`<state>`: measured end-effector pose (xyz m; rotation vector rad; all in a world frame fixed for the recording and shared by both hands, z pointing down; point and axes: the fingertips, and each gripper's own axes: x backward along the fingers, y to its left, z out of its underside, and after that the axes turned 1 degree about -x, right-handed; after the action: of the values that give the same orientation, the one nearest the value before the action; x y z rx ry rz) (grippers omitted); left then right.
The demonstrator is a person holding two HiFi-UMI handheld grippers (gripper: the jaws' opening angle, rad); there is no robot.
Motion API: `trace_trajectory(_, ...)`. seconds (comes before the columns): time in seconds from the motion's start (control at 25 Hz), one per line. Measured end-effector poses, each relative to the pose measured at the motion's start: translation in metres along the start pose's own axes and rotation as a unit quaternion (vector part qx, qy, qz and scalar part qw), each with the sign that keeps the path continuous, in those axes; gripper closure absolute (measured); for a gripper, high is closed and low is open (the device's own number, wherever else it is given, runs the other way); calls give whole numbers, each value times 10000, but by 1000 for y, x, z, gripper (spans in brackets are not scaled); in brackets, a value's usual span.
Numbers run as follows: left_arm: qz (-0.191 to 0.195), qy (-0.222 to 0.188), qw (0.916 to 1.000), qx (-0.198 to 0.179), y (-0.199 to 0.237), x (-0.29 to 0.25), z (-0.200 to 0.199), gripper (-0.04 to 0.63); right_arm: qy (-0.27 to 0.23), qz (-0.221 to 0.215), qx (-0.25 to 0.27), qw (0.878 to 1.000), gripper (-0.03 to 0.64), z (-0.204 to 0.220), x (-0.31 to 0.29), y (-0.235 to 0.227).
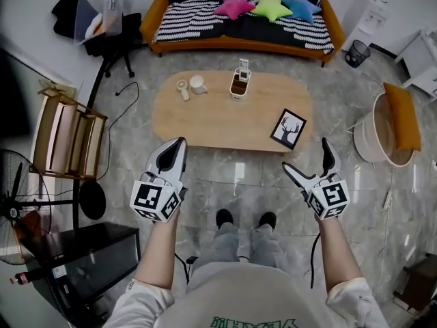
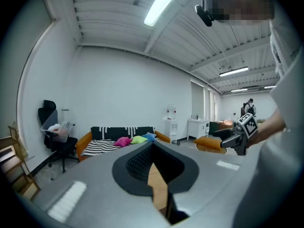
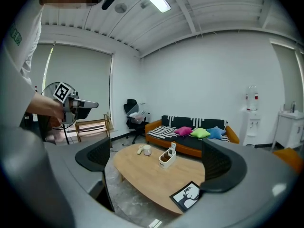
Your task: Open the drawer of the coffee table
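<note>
1. Head view: the left gripper (image 1: 177, 147) and the right gripper (image 1: 308, 158) are both held out over the stone floor (image 1: 239, 176). They are short of the coffee table (image 1: 218, 118) and touch nothing.
2. Left gripper view: its jaws are pressed together with nothing between them. A sliver of wooden tabletop shows just past their tips.
3. Right gripper view: its jaws stand wide apart and empty. The coffee table lies ahead, framed between them.
4. No view lets the drawer be made out; only the tabletop and its near edge show.
5. On the table, nearest the right gripper's jaws, lies a framed deer picture (image 1: 288, 128). Farther ahead stands a white organiser box (image 1: 240, 84). Beyond it to the left is a white mug (image 1: 198, 84) with a small pale object (image 1: 183, 89) beside it.
6. Past the table's far side sits an orange sofa (image 1: 239, 43) carrying pink, green and blue cushions (image 1: 270, 7).
</note>
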<state>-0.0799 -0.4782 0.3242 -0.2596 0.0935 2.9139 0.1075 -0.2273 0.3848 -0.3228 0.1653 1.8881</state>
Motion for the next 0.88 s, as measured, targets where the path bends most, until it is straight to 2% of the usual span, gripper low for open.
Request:
trace_trajectory(0.28,-14,44,10000,80,-30,-11,28,595,217,-104,-624,9978,28,79,-13,-10)
trace_trajectory(0.6,230,-213,9995,-23,-55,-37,91,597,934,-321,-1022,9898,29,244,-48,11)
trace_trajectory(0.88,399,-368,9984,-138,-59,-76,181,597,1179,-373,-1111,9861,29,369,-105,6)
